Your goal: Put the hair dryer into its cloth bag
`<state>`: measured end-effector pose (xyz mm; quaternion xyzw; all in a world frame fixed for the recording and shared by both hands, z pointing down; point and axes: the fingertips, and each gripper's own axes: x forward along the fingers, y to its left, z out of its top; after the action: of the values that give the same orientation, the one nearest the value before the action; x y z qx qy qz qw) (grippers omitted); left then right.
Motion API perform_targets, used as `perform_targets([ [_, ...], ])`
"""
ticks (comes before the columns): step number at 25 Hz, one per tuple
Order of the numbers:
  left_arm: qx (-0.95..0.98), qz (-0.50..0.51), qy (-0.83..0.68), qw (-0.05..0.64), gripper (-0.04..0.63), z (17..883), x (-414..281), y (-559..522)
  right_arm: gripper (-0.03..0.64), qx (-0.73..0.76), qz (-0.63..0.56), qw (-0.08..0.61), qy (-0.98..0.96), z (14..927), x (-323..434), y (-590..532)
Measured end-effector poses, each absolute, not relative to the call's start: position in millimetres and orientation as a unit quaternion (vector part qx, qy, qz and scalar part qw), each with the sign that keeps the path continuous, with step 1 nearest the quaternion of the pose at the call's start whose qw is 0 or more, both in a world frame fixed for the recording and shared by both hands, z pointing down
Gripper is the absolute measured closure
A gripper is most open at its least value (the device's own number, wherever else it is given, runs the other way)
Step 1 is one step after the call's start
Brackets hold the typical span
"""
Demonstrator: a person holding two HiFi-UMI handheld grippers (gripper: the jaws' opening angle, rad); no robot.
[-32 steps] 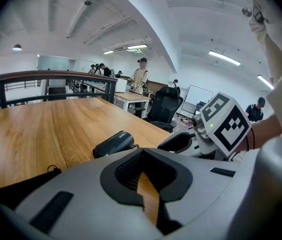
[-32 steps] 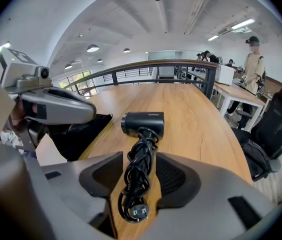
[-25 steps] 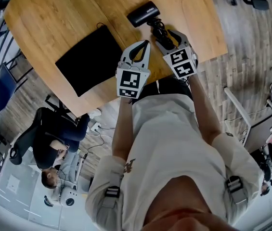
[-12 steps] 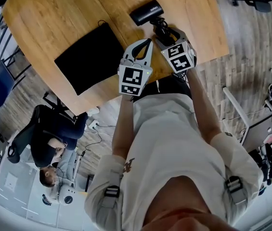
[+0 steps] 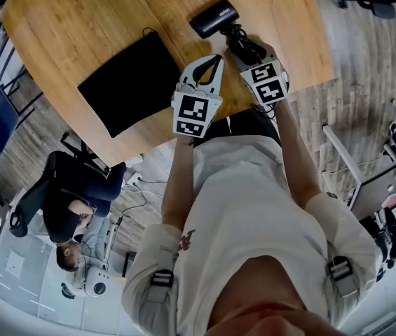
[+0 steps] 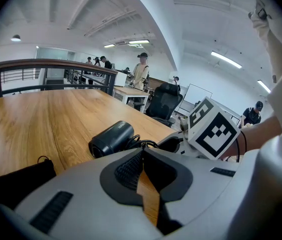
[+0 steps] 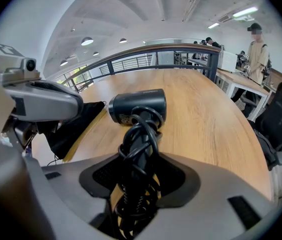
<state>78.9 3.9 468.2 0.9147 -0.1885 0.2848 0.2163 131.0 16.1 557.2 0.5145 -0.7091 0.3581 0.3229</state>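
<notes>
Your right gripper (image 7: 140, 156) points steeply down at the table (image 5: 78, 19), and its jaws have just been closing. Between them stands the handle (image 7: 143, 120) of the dryer (image 7: 138, 105), wound with the cord (image 7: 130, 151). The jaws stand fairly wide because the bundle is thick, and the pads bear on the cord on both sides. The dryer lies on the table, with its barrel just beyond the jaw tips and its handle running back toward you. In the head view the dryer (image 5: 214, 17) lies near the far edge of the table, directly ahead of the right gripper (image 5: 243, 46). Your left gripper (image 6: 141, 153) has its jaws closed together, tips meeting, and nothing is held between them. It sits just beside the right gripper, on its left, over the near edge of the table (image 5: 215, 60). The bag (image 5: 131, 82) lies flat on the table to the left of both grippers, apart from the dryer and touched by neither gripper. In the left gripper view the dryer (image 6: 112, 139) lies ahead of the jaws and the bag (image 6: 16, 181) is at the lower left.
</notes>
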Motion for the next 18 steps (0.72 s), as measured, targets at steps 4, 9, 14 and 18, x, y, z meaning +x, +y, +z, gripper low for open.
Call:
perform_targets([
  [4,0.911,0.286,-0.198,0.222,0.574,473,73,1,0.402,0.512,0.351,0.317,-0.717,554,135,14],
  [9,0.904,0.290,-0.216,0.226,0.574,474,64,-2,0.402,0.505,0.349,0.308,-0.726,545,136,13],
  [14,0.892,0.302,-0.245,0.231,0.574,482,47,-6,0.403,0.495,0.338,0.311,-0.737,544,136,12],
  [18,0.882,0.302,-0.271,0.239,0.574,486,33,-7,0.402,0.485,0.330,0.304,-0.750,538,132,12],
])
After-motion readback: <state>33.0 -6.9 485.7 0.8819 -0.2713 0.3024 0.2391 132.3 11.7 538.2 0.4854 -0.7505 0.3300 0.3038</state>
